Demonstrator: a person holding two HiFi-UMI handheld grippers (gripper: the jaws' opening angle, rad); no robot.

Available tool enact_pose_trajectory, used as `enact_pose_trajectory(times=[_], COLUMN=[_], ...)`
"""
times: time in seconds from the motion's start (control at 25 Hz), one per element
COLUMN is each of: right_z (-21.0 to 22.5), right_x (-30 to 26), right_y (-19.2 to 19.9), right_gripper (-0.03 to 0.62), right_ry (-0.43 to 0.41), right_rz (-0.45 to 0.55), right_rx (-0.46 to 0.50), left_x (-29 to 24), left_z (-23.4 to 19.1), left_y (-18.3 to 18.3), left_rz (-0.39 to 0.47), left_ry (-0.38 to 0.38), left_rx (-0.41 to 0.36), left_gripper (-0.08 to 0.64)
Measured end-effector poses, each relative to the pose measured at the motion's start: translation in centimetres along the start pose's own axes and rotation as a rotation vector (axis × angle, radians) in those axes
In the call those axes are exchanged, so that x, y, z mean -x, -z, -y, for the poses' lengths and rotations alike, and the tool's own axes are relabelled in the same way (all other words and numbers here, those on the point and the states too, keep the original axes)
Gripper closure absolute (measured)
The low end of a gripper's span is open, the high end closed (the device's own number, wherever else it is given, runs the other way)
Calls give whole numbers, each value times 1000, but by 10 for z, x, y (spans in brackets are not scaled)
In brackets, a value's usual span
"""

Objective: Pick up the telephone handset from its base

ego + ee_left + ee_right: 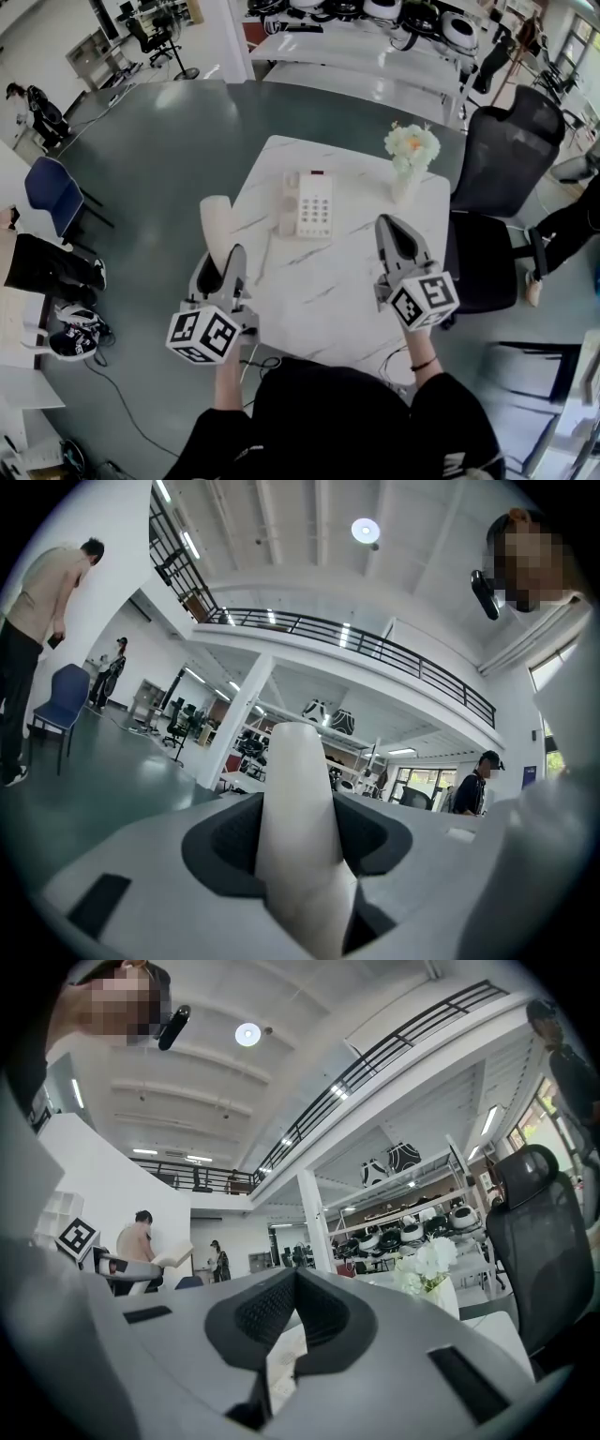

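White flowers in a vase [410,155] top the marble table [328,281] (office chair [511,150] just beside).

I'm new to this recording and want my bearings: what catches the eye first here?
The cream telephone handset stands out, clamped in the left gripper beyond the left edge of the white table, clear of its keypad base near the middle. A vase of pale flowers sits at the far right corner; the right gripper hovers shut and empty.
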State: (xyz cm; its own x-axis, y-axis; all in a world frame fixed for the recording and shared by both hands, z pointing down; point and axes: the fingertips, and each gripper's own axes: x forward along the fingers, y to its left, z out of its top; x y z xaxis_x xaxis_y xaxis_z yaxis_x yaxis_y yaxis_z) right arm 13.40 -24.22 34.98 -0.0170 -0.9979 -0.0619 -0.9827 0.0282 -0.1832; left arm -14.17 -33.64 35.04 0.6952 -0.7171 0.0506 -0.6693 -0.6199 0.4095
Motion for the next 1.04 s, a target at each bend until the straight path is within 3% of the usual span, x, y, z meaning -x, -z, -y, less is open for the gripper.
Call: enact_pose_trajectory(times=[1.04], right_z=[-3], right_x=[7], right_y=[-12], right_gripper=[600], right_ry=[-1], right_rz=[30], right_rx=[35], left_x=[2], left_z=[5], left_y=[19], left_rz=[-60], left_ry=[-21], left_rx=[-51], left_gripper=[354])
